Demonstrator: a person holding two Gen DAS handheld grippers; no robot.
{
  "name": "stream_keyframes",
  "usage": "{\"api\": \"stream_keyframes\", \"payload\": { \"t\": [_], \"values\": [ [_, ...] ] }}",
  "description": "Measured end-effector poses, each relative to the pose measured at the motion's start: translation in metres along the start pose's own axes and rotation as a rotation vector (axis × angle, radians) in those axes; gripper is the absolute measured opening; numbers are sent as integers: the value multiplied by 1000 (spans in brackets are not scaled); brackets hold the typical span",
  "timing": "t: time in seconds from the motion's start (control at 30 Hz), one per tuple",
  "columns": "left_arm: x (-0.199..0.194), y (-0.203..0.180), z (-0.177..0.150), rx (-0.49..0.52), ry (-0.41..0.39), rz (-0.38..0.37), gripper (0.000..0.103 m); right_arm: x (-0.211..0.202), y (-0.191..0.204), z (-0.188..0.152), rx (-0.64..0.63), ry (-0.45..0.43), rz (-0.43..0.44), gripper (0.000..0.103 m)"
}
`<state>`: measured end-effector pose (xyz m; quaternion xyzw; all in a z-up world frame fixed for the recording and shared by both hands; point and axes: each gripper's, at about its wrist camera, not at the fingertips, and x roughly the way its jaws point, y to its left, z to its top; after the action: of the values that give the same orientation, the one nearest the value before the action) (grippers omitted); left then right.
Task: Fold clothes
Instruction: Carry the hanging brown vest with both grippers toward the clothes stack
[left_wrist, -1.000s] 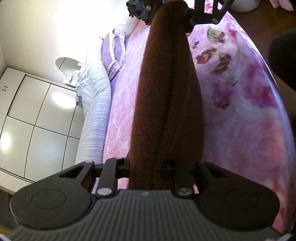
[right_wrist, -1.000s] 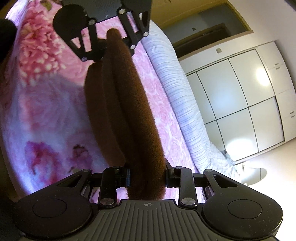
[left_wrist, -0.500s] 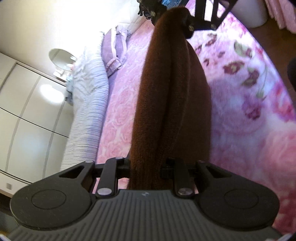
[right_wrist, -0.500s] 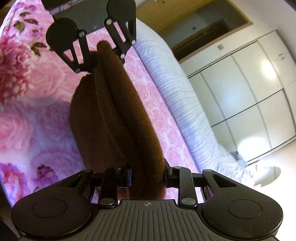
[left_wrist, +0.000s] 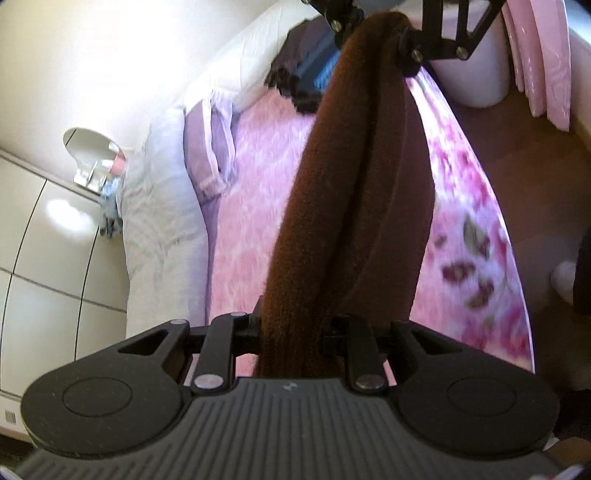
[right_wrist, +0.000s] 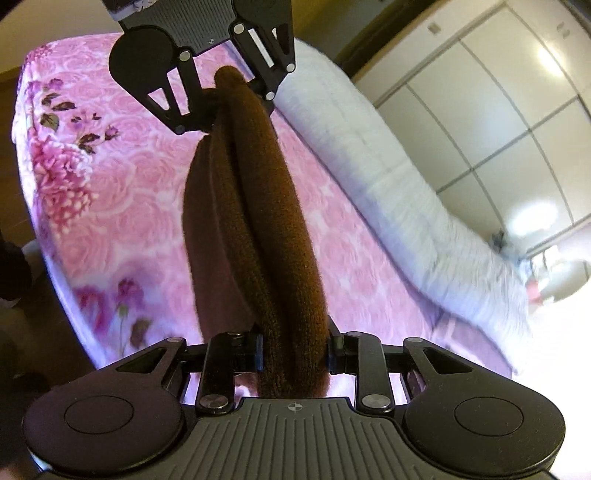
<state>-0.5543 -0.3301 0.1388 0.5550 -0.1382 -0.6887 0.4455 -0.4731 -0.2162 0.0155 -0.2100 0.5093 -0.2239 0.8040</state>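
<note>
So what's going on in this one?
A person is folding clothes with a gripper in each hand. The left gripper and the right gripper are each shut on one end of a brown knit garment, which hangs stretched between them above a bed with a pink floral blanket. The loose part of the garment droops below the held edge. Nothing has been laid down yet. A rolled white quilt lies along the far side of the bed.

Legible text, labels, brands, numbers: none; the only marks are a small pale emblem on the ribbed housing of the left gripper (left_wrist: 291, 336) and a crosshair symbol on that of the right gripper (right_wrist: 294, 356), neither carrying letters.
</note>
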Motion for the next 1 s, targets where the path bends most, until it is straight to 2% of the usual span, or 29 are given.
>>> {"api": "stream_keyframes", "payload": {
  "t": [0.13, 0.3, 0.6, 0.87, 1.0],
  "values": [
    [-5, 16, 47, 18, -38, -4, 19, -39, -34, -22, 17, 33, -47, 28],
    [3, 28, 93, 71, -99, -21, 19, -59, -62, -48, 76, 87, -93, 28],
    [47, 43, 122, 188, -224, -78, 19, -70, -98, -76, 195, 218, -152, 28],
    [80, 69, 142, 258, -324, -113, 19, -65, -128, -94, 325, 282, -197, 28],
    [98, 78, 168, 279, -365, -123, 19, -66, -146, -106, 373, 307, -213, 28]
  ]
}}
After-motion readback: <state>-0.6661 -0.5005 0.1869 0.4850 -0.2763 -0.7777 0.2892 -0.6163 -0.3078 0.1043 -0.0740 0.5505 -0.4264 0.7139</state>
